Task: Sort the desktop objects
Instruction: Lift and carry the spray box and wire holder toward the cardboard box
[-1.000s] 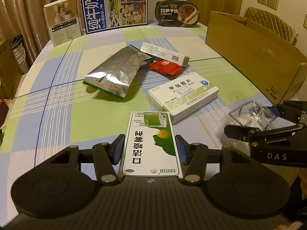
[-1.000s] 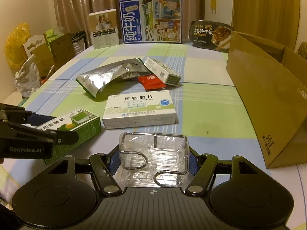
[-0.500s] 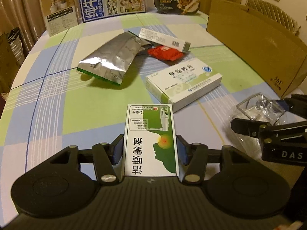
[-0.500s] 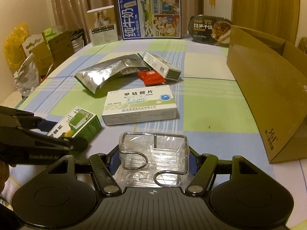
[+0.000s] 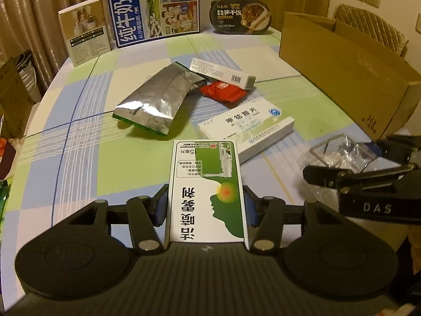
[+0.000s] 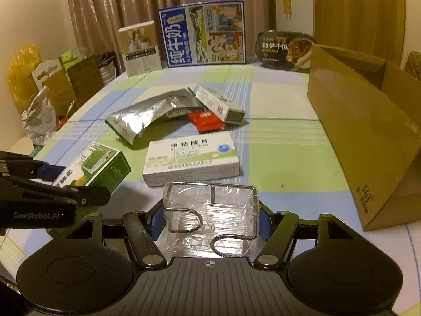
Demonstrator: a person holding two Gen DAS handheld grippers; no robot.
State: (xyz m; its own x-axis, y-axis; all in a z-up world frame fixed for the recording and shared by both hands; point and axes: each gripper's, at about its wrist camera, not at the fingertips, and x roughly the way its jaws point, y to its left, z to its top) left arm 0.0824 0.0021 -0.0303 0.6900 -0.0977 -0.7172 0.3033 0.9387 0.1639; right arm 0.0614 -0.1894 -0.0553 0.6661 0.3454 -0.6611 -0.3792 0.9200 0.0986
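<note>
Now cardboard box (image 6: 368, 137) stands open at right edge of worktop (image 6: 284, 158), nearer right gripper (image 6: 210, 216), which clamps plastic-wrapped wire rack (image 6: 210, 210). Left gripper (image 5: 205, 205) clamps green spray carton (image 5: 206, 192), long axis along its fingers, box well apart to its right. Checked cloth covers worktop; white medicine box (image 6: 192, 158), foil pouch (image 6: 147, 115) lie ahead; curtains behind.
</note>
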